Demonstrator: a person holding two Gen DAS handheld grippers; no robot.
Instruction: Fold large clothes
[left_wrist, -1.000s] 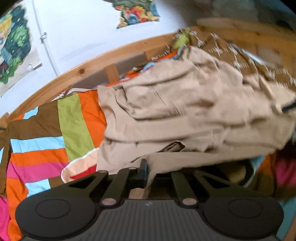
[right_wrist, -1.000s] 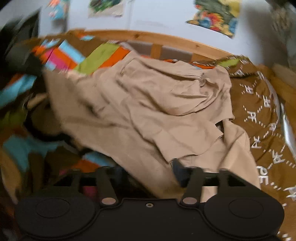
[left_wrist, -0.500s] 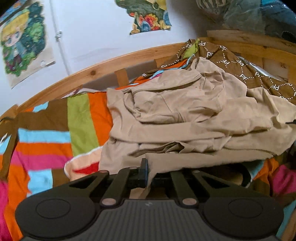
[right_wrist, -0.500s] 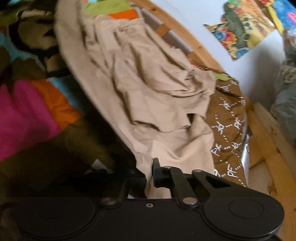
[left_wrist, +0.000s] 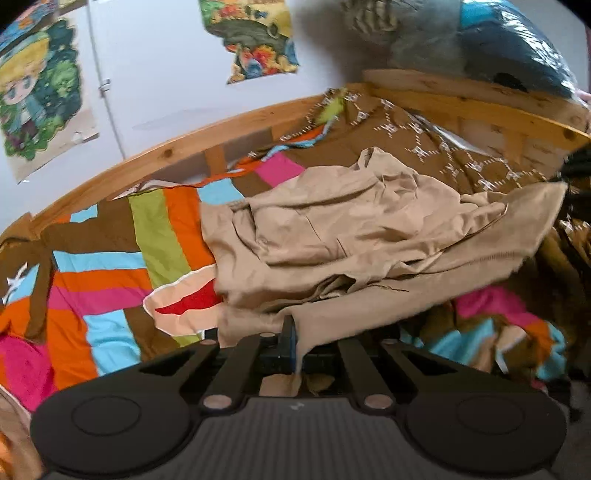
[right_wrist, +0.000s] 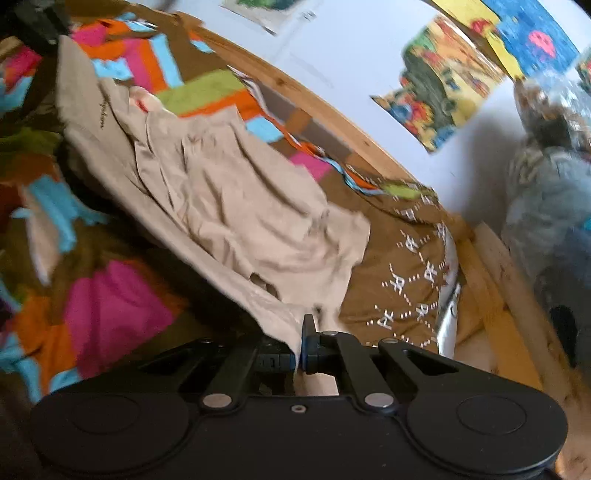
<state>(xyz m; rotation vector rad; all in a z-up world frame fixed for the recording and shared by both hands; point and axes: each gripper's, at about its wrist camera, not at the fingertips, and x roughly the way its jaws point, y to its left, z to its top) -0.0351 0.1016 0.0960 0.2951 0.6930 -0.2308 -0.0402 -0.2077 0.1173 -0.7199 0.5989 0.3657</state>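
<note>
Nearest the left wrist camera, the left tool (left_wrist: 294, 341) has its fingers pinched together on an edge of the beige garment (left_wrist: 351, 229), with a strip of the cloth hanging down between them. In the right wrist view the right tool (right_wrist: 300, 345) is likewise clamped on another edge of the same garment (right_wrist: 236, 199), the fabric rising from its closed fingers.

Between the two grips the edge is lifted off the bed and pulled fairly taut, while the rest of the garment lies in a rumpled heap on the bedding beyond it. In the left view the far corner of the cloth reaches up toward the right edge of the frame, where a dark blurred shape sits; what it is cannot be told.

Under and around the garment lies a patchwork blanket (left_wrist: 110, 266) of orange, pink, blue, green and brown blocks. Past the heap is a brown cover with a white pattern (left_wrist: 424, 147). Behind that runs the wooden bed frame (left_wrist: 184, 147), then a white wall with colourful posters (left_wrist: 258, 40). A blue-grey bundle (left_wrist: 498, 40) rests on the frame at the far right.
</note>
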